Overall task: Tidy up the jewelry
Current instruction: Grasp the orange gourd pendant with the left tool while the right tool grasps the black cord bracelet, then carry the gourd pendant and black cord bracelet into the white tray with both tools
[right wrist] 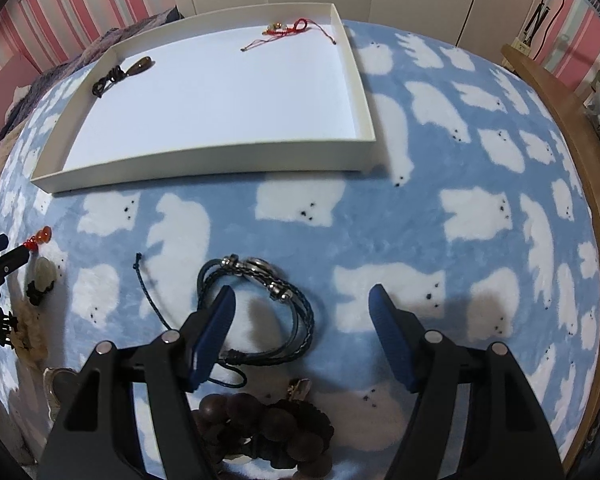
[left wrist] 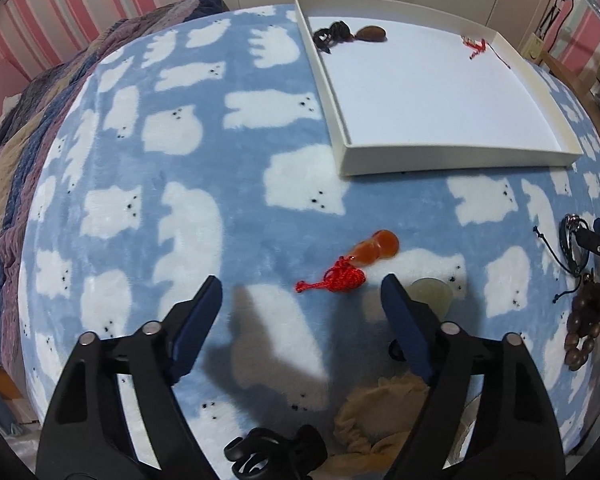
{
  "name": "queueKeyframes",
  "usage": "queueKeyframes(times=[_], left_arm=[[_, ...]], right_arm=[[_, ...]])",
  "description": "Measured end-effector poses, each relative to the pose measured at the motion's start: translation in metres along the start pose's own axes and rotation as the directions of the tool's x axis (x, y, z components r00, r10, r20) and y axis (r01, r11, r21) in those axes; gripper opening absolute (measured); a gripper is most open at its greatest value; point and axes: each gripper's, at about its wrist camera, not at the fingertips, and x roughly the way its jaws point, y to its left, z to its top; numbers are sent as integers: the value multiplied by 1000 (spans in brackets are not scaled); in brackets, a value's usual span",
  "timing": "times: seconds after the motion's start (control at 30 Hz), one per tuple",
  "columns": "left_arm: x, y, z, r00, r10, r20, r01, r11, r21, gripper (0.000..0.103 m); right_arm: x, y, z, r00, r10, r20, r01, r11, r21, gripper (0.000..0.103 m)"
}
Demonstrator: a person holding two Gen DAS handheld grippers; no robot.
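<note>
left gripper [left wrist: 302,294] hovers over the blue bear-print blanket [left wrist: 204,216], jaws spread wide, nothing between them. just ahead lies an orange gourd pendant [left wrist: 376,249] with a red knotted cord [left wrist: 342,278]; a pale jade piece [left wrist: 432,294] sits beside the right finger. right gripper [right wrist: 302,306] is likewise spread and empty, above a dark braided bracelet [right wrist: 276,312]. a brown bead bracelet [right wrist: 268,420] lies beneath it. the white tray [right wrist: 204,160] rests farther back, holding a brown pendant [right wrist: 140,66] at its left far corner and a red string bracelet [right wrist: 288,30] at its right.
</note>
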Motion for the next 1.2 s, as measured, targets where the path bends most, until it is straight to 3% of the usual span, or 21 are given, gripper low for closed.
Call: queueKeyframes(times=[0.07, 0.13, 0.57, 0.7, 0.9, 1.03, 1.2], left_arm=[[4, -2, 0, 1000, -3, -10, 4, 1000, 8, 70], [8, -3, 1, 1000, -3, -17, 4, 1000, 12, 60], [17, -14, 10, 1000, -15, -16, 15, 999, 35, 50], [15, -15, 9, 999, -29, -23, 30, 999, 38, 27], [14, -10, 9, 998, -46, -32, 47, 999, 16, 7], [12, -9, 10, 998, -54, -29, 54, 999, 5, 4], [6, -7, 7, 998, -58, -10, 58, 998, 0, 3]], right_arm=[[3, 1, 0, 1000, 1, -6, -1, 1000, -1, 68], [6, 0, 0, 1000, 6, -15, -6, 1000, 3, 61], [16, 1, 6, 1000, 23, -21, -22, 1000, 8, 46], [15, 2, 5, 999, 28, -19, -28, 1000, 5, 36], [15, 5, 6, 999, 34, -19, -34, 999, -6, 27], [15, 5, 6, 999, 37, -16, -37, 999, -5, 14], [13, 6, 4, 1000, 27, -4, -27, 1000, -13, 12]])
